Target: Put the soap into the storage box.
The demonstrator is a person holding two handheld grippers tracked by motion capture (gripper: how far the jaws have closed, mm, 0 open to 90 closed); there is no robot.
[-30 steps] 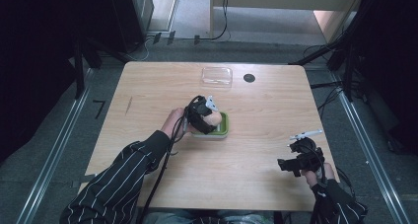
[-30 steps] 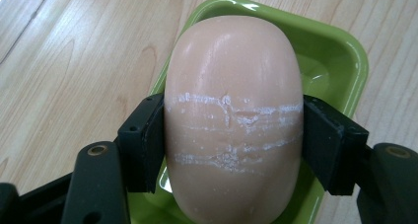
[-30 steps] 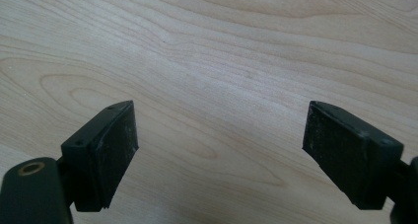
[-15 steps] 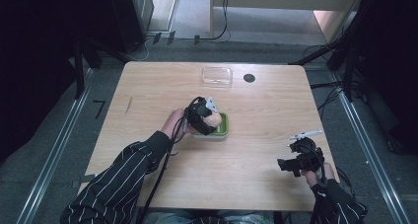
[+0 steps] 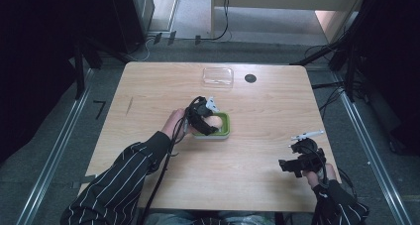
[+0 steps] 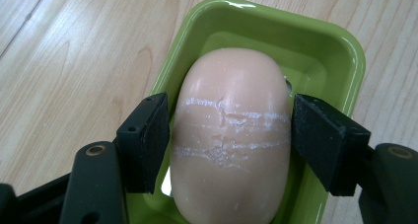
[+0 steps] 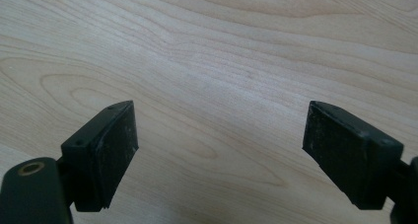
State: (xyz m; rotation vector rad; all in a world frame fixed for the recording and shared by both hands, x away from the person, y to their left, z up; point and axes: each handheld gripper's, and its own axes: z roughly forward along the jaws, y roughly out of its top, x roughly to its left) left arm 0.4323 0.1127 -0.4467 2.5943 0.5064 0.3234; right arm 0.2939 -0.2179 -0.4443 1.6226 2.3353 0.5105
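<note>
**Soap between the left jaws, in the green dish**

The left gripper (image 6: pixel 229 135) has its jaws on either side of a peach bar of soap (image 6: pixel 230 140), pads pressing its sides. The soap lies in a green dish (image 6: pixel 340 56) near the middle of the wooden table (image 5: pixel 148 86). The right gripper (image 7: pixel 219 150) sits at the near right, jaws spread wide over bare wood, holding nothing. A clear lid (image 5: pixel 218 76) lies at the far edge

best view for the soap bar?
Left gripper view: the soap bar lies close up in the green dish, between the left gripper pads. The high view shows a small peach patch behind that gripper; the right gripper view shows bare table.
</note>
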